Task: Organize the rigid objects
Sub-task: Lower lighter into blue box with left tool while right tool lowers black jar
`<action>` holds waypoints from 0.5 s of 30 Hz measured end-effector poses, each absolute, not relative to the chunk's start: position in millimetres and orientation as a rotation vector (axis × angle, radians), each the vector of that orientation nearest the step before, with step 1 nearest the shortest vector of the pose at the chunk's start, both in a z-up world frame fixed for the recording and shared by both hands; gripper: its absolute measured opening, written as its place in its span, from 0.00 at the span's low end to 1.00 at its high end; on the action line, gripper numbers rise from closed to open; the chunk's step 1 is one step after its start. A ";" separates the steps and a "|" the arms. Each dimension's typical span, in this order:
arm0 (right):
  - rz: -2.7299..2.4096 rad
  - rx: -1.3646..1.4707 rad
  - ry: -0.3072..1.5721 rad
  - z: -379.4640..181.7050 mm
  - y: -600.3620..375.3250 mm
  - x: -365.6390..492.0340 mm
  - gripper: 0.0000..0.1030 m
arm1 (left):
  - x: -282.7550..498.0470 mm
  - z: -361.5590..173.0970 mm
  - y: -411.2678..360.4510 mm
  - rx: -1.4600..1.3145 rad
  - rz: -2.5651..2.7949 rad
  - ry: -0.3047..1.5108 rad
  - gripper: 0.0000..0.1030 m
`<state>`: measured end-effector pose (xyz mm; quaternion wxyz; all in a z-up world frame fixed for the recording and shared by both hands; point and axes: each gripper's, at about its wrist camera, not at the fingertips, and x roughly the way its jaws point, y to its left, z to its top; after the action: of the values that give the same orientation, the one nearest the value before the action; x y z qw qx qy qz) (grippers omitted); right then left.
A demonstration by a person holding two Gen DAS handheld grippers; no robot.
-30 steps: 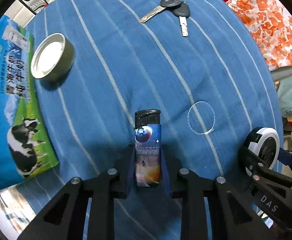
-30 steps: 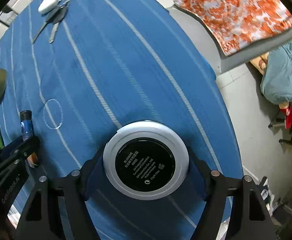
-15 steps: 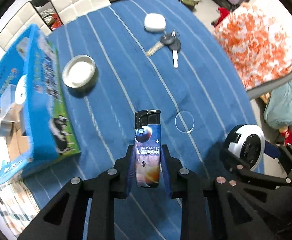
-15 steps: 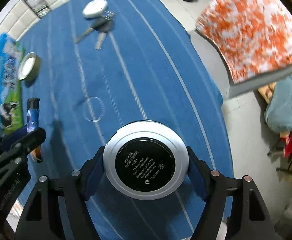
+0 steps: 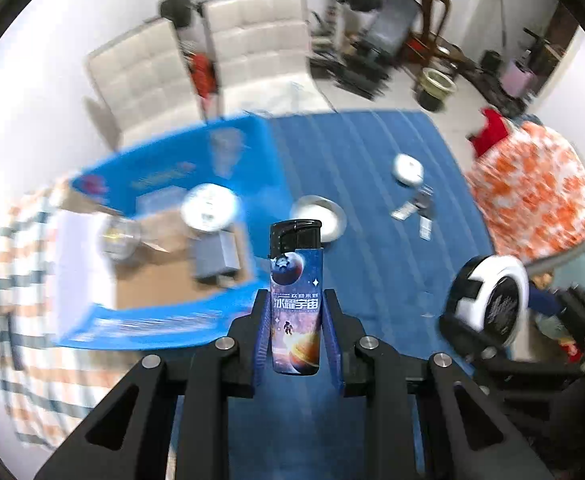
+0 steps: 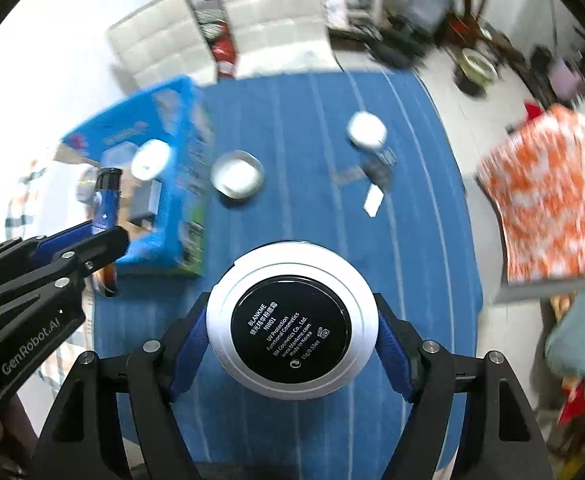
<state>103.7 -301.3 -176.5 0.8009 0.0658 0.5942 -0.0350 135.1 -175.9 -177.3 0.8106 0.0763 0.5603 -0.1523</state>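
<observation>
The left gripper [image 5: 296,328] is a matte black assembly with two angular, plate-like finger arms. Each arm has a triangular cut-out near its base. Round silver screw heads mark the pivot points, four across the front linkage. The inner faces of the fingers [image 5: 329,336] carry blue ribbed pads.

The right gripper [image 6: 292,344] has the same construction: black arms, triangular cut-outs, silver screw heads at the joints, and blue textured pads on the fingers [image 6: 392,354].

In the right wrist view, the side of the left gripper's body bears white lettering reading "GenRobot.AI". Its side plates are fastened with small silver screws.
</observation>
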 end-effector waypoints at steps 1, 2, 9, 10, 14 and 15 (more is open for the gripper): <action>-0.069 0.123 1.255 -169.7 -291.4 107.9 0.75 | 137.3 -171.0 -163.3 0.157 -0.313 1.188 0.21; -0.064 0.111 1.236 -162.3 -279.9 113.3 0.75 | 138.5 -167.0 -155.8 0.158 -0.302 1.182 0.21; -0.001 0.159 1.116 -111.3 -223.5 129.5 0.75 | 147.6 -121.5 -90.5 0.120 -0.224 1.107 0.21; 0.005 0.149 1.097 -101.6 -214.9 131.7 0.75 | 148.3 -113.5 -83.9 0.118 -0.216 1.088 0.22; 0.013 0.109 1.043 -71.8 -190.5 135.9 0.75 | 149.1 -88.6 -66.6 0.109 -0.184 1.003 0.22; 0.010 0.098 1.031 -65.9 -185.0 136.7 0.75 | 148.5 -82.6 -61.6 0.097 -0.181 0.985 0.22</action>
<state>136.7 -185.0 -65.9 0.8688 0.0469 0.4929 0.0048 148.5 -61.6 -82.6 0.8761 0.0463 0.4721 -0.0866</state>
